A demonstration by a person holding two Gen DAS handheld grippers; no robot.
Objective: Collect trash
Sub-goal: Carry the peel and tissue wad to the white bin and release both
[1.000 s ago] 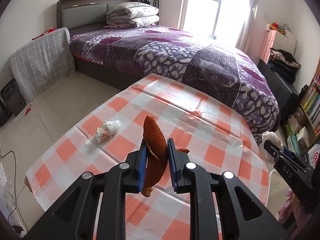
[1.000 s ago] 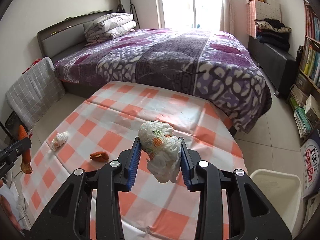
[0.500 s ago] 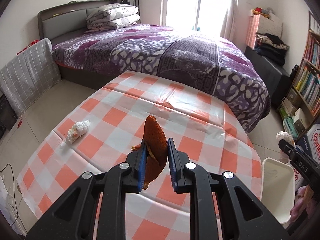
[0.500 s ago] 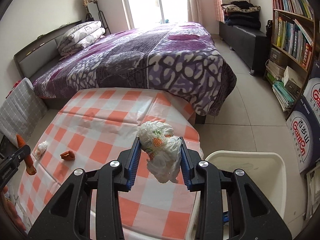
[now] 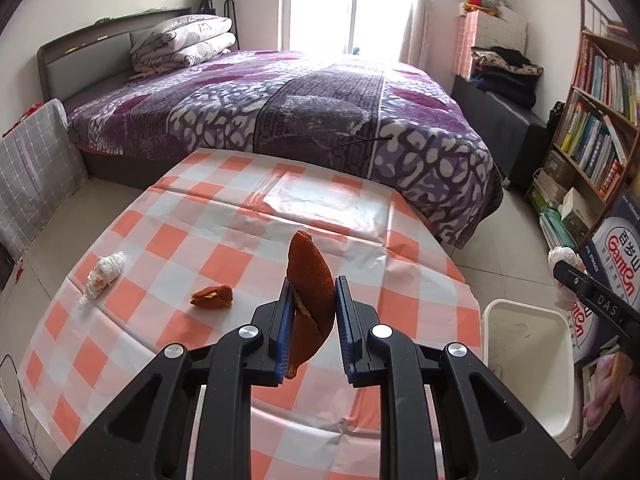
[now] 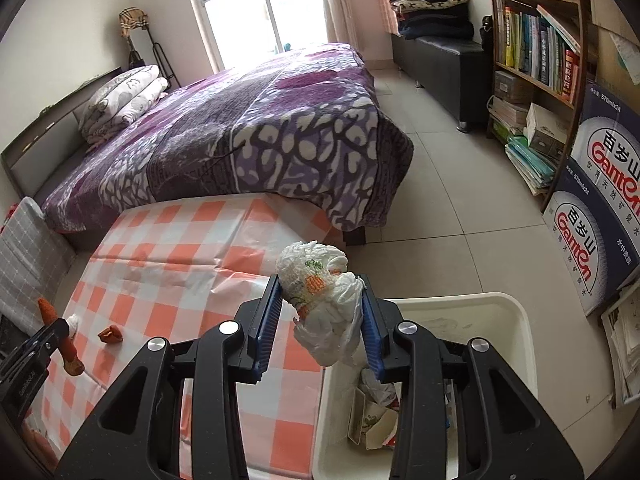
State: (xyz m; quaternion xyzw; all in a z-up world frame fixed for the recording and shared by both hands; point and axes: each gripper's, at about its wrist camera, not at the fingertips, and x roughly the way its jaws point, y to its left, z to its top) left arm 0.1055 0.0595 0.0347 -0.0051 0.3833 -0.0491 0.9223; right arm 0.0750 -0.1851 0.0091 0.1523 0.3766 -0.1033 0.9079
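Observation:
My left gripper [image 5: 311,300] is shut on a long orange peel [image 5: 310,280] and holds it above the checkered table [image 5: 240,224]. A smaller orange peel piece [image 5: 212,297] and a crumpled white wrapper [image 5: 105,274] lie on the table to the left. My right gripper [image 6: 320,304] is shut on a crumpled white plastic bag [image 6: 322,292], held over the near-left edge of the white trash bin [image 6: 516,320]. The bin [image 5: 524,360] also shows at the table's right side. Paper trash [image 6: 372,412] lies inside it.
A purple bed [image 5: 300,112] stands behind the table. A bookshelf [image 6: 536,48] and water boxes [image 6: 600,216] line the right wall. A grey checked cushion [image 5: 32,172] leans at the left. Tiled floor [image 6: 460,208] lies between bed and shelf.
Both grippers have swung right with their loads. The right gripper now hangs over the bin's edge. The small peel piece on the table has come into the left wrist view.

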